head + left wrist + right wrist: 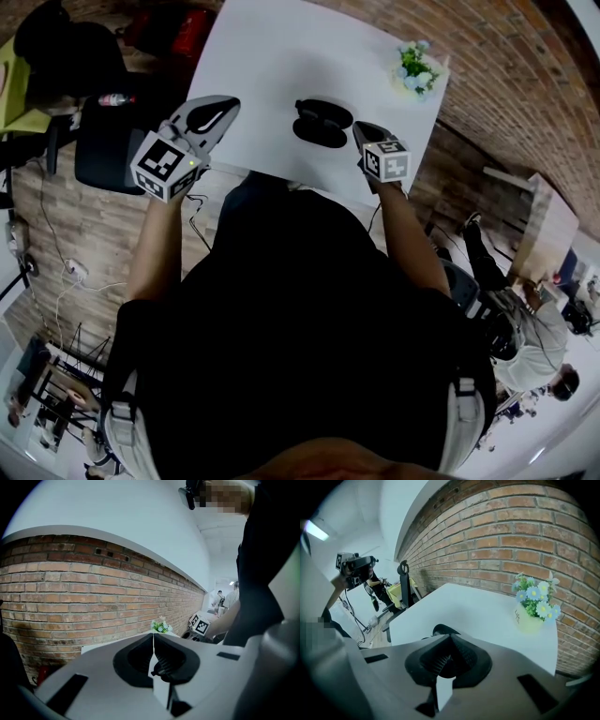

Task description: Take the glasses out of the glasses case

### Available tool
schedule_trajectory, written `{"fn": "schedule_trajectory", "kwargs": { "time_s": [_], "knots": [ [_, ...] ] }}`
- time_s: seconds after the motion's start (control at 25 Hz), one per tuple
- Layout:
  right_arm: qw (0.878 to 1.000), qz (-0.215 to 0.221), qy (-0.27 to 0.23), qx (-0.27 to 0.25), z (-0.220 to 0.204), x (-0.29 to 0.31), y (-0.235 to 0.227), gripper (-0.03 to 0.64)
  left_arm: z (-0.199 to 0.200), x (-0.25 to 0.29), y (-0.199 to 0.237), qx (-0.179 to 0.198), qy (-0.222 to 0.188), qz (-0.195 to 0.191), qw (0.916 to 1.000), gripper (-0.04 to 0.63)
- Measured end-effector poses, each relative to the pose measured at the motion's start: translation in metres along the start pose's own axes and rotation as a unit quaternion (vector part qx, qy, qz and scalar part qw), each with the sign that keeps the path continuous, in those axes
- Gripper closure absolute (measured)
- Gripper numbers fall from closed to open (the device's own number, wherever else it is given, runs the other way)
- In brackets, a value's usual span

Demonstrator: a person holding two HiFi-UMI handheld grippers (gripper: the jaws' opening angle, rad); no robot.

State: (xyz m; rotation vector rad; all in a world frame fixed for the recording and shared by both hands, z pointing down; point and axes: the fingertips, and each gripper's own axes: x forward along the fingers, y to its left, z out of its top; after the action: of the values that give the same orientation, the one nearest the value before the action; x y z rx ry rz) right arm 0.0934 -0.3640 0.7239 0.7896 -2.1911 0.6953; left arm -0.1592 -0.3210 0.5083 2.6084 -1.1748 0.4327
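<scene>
Worn: black short-sleeved top (309, 309), pale grey harness straps (124, 417). Handheld: left gripper (223, 105), right gripper (359, 127). Light grey shells, black ribbed recesses, black-white square-marker cubes.

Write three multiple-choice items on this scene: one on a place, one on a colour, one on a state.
1. Where on the table does the flower pot stand?
A. near left corner
B. far right corner
C. middle

2. What colour is the glasses case?
A. black
B. white
C. yellow

3. How do the left gripper jaws stand?
A. wide apart
B. shut on the case
C. together, holding nothing

Answers:
1 B: the head view shows the pot at the far right corner.
2 A: the case shows dark against the white top.
3 C: only a thin seam shows between the jaws.
</scene>
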Motion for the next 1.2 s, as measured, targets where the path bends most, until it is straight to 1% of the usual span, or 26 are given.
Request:
{"fn": "schedule_trajectory", "kwargs": {
  "time_s": [0.4,0.68,1.0,1.2],
  "knots": [
    [0.999,0.021,0.026,-0.003,-0.006,0.024,0.003,0.600,-0.006,0.002,0.012,-0.013,0.008,0.012,0.9998,0.583],
    [0.999,0.025,0.040,-0.020,-0.005,0.039,0.010,0.601,-0.011,-0.004,0.022,-0.015,0.003,0.019,0.9997,0.583],
    [0.997,0.036,0.058,-0.028,-0.009,0.060,0.012,0.600,-0.018,-0.004,0.031,-0.030,0.014,0.031,0.9990,0.583],
    [0.996,0.044,0.072,-0.036,-0.010,0.072,0.022,0.591,-0.023,-0.009,0.038,-0.036,0.015,0.035,0.9986,0.583]
  ]
}}
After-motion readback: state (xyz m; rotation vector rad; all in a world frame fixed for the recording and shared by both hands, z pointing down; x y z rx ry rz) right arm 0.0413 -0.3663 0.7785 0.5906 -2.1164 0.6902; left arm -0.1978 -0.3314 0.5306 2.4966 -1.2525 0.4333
